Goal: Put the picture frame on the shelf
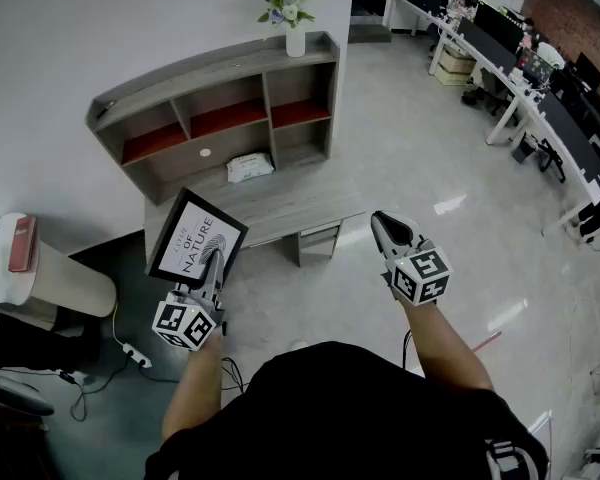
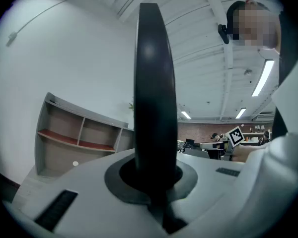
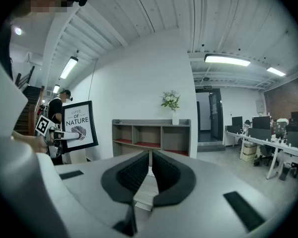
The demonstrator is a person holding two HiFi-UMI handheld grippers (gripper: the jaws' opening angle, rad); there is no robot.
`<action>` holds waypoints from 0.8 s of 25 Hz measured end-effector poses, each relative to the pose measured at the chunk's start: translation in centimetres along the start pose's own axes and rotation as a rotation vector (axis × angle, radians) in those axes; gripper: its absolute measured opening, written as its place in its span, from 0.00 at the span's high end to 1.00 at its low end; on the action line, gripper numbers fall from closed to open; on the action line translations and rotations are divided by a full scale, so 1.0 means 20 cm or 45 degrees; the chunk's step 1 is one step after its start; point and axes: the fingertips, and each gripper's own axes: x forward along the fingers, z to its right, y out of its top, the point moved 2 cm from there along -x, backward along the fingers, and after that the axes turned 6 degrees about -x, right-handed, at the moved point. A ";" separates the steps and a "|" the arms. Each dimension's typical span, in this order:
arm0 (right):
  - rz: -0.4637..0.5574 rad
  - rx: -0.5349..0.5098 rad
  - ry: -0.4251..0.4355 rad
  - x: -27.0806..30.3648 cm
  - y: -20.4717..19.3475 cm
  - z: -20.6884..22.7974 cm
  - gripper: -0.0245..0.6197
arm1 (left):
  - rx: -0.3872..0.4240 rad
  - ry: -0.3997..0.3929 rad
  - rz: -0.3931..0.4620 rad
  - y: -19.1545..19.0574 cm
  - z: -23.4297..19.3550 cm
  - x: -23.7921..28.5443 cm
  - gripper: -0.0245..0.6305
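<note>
In the head view the left gripper (image 1: 216, 260) is clamped on the lower edge of the picture frame (image 1: 194, 236). It holds the frame tilted in the air at 9 o'clock, apart from the grey shelf (image 1: 220, 108) at 11 o'clock, and the right gripper (image 1: 388, 230) hangs at 3 o'clock. In the left gripper view the frame stands edge-on between the jaws, which press on it, with the shelf at 8 o'clock. In the right gripper view the jaws are together with nothing between them, the frame is at 9 o'clock, and the shelf is dead centre with a vase of flowers (image 3: 175, 117) on top.
</note>
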 end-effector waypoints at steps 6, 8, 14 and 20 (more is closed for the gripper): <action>-0.022 -0.014 -0.013 0.12 0.00 0.01 0.91 | -0.032 -0.024 -0.007 -0.01 -0.10 0.07 0.92; -0.021 -0.012 -0.020 0.15 0.00 0.00 0.91 | -0.028 -0.037 -0.014 -0.01 -0.13 0.09 0.92; 0.009 0.003 -0.049 0.21 0.04 0.00 0.91 | -0.033 -0.076 -0.025 0.00 -0.20 0.16 0.92; 0.015 0.025 -0.095 0.24 0.04 -0.02 0.91 | -0.028 -0.116 -0.044 0.01 -0.25 0.20 0.92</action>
